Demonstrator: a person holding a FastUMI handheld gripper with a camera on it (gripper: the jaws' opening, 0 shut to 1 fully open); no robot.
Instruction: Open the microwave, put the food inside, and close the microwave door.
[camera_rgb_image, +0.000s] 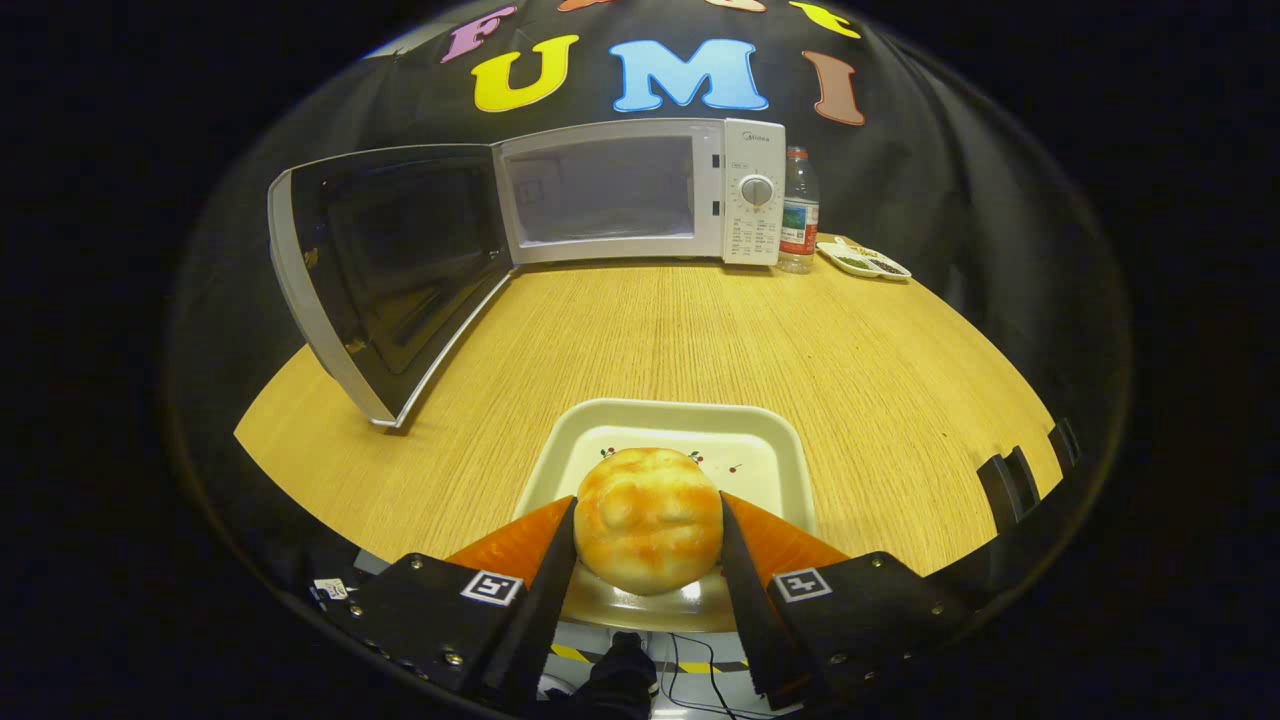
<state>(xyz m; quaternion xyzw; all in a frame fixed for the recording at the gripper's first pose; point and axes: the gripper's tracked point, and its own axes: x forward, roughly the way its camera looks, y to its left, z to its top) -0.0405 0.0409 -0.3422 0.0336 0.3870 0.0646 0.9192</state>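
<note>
Gripper view: the gripper (648, 525) has both fingers pressed against the sides of a round bread bun (648, 518), which sits on a square white plate (770, 445) at the near edge of the wooden table (700, 330). Beyond, the white microwave (745, 190) stands with its door (390, 270) swung fully open; a water bottle (798, 210) and a small divided dish (865, 261) stand just beside it.

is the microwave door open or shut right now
Open. The microwave door is swung wide to the left, exposing the empty cavity. The bun sits on the tray between the gripper jaws, which press its sides.
</note>
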